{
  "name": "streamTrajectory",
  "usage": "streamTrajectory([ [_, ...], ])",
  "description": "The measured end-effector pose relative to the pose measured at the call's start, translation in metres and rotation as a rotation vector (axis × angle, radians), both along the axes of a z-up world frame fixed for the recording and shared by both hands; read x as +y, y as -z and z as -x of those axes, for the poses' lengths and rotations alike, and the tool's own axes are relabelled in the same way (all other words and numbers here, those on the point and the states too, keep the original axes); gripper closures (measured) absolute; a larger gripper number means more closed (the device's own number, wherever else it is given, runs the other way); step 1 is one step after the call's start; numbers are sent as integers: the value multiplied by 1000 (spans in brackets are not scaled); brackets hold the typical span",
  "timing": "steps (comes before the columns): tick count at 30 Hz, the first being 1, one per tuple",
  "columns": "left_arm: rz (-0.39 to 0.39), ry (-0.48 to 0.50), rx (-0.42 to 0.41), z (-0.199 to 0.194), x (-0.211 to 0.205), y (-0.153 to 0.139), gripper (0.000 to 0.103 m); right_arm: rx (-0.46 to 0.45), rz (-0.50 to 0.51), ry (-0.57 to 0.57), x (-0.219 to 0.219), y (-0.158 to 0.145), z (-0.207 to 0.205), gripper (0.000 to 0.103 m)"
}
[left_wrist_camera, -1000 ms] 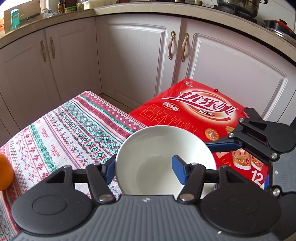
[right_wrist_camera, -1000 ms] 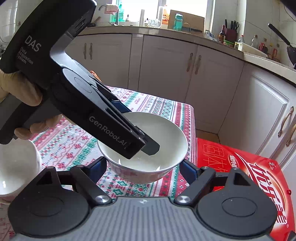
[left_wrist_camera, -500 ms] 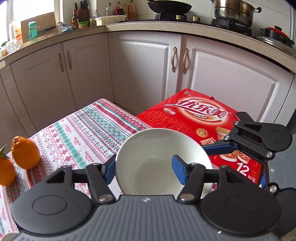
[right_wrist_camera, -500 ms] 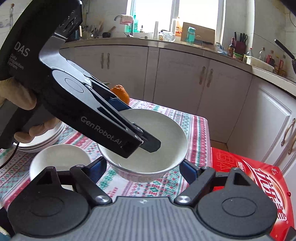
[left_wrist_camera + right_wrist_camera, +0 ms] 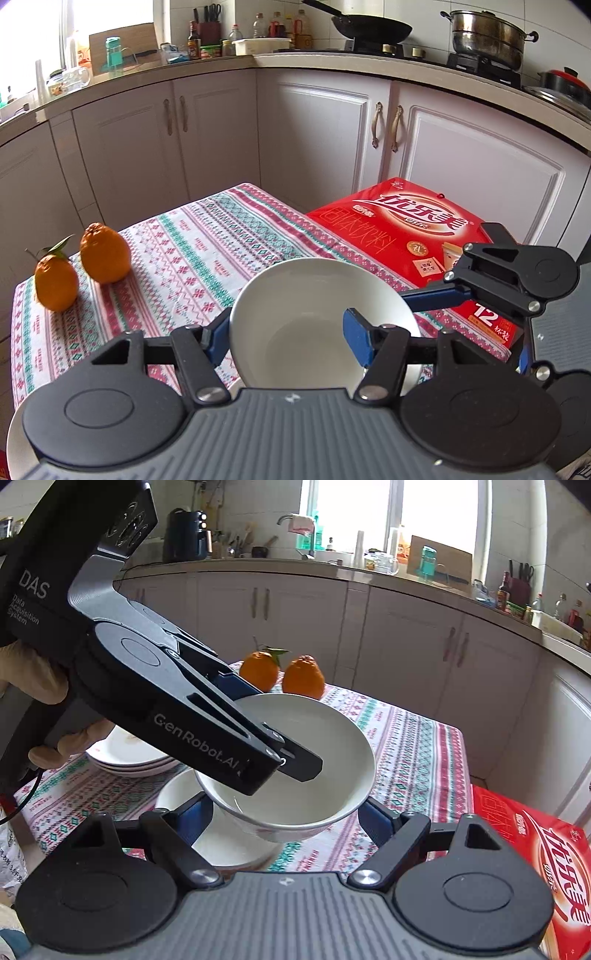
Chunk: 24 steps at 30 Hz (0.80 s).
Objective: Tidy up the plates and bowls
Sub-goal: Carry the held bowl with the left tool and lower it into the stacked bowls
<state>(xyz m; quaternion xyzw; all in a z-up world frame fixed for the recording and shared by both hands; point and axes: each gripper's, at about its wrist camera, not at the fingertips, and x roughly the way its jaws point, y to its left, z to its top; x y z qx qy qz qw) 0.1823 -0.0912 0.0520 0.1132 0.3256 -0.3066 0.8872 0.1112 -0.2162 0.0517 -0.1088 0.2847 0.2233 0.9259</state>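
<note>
the left gripper (image 5: 286, 338) is clamped on the white bowl's (image 5: 295, 760) rim; the right gripper (image 5: 286, 814) cradles it underneath. nesting into the lower bowl (image 5: 221, 842) is judged next.

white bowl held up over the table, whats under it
A second white bowl sits on the patterned tablecloth beneath the raised white bowl. Only its near part shows; the raised bowl covers the rest, so any contents stay hidden.

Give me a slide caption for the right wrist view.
Both tools carry one white bowl above a second bowl on the patterned tablecloth, stacked plates and two oranges behind.
</note>
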Motion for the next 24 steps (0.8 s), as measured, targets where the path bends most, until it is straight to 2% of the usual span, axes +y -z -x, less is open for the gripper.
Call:
streamTrajectory([
  [11, 25, -52, 26, 8, 26, 15, 41, 55, -13, -44, 21, 9, 0, 14],
  [24, 35, -59, 69, 5, 31, 34, 41, 124, -29, -45, 22, 24, -9, 14],
])
